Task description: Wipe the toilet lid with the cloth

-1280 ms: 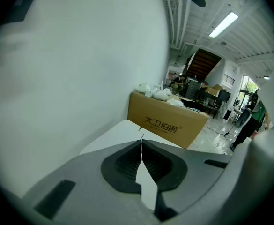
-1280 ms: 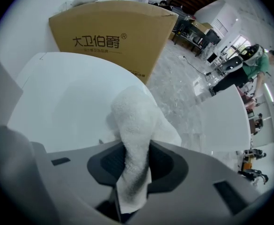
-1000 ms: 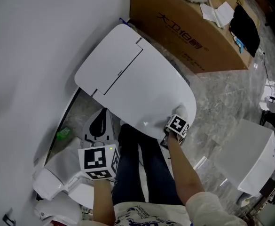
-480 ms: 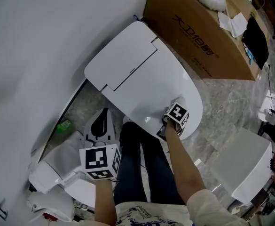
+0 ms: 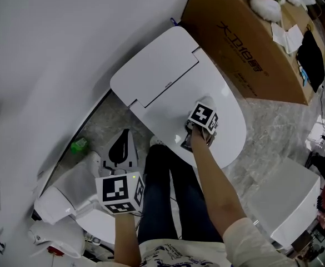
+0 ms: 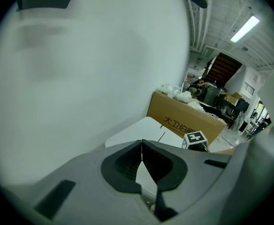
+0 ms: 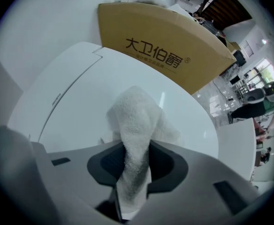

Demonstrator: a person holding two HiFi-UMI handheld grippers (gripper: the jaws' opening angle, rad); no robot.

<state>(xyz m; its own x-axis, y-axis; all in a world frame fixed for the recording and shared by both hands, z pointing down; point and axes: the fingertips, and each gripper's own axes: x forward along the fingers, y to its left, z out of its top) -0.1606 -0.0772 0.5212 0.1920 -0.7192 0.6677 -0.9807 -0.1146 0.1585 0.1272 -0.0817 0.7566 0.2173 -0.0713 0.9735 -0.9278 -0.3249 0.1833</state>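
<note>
Closed white toilet lid seen from above, its rounded front end towards 5 o'clock and its flat rear housing towards 10 o'clock, against the white wall. The right gripper is over the front half of the lid, at about 5 o'clock from the lid's centre, and its two jaws are clamped on a white terry cloth. The cloth passes up between the dark jaw pads and bunches out beyond them, lying in contact with the glossy lid surface. From overhead the gripper's marker cube covers most of the cloth. The person's right forearm reaches in from 5 o'clock. The left gripper is held low at 7 o'clock from the lid, well apart from it and beside the person's dark trouser legs. Its jaws are closed tip to tip with nothing between them, and it points across towards the lid and the wall. A brown cardboard box with printed characters on its side stands just beyond the lid at 1 o'clock, with white items and papers on its top. A small green object lies on the grey marbled floor at 8 o'clock, near the base of the wall; what it is cannot be told. White fixture parts lie at 7 o'clock, near the left gripper. A white box-shaped unit stands at 4 o'clock, well apart from the lid.
</note>
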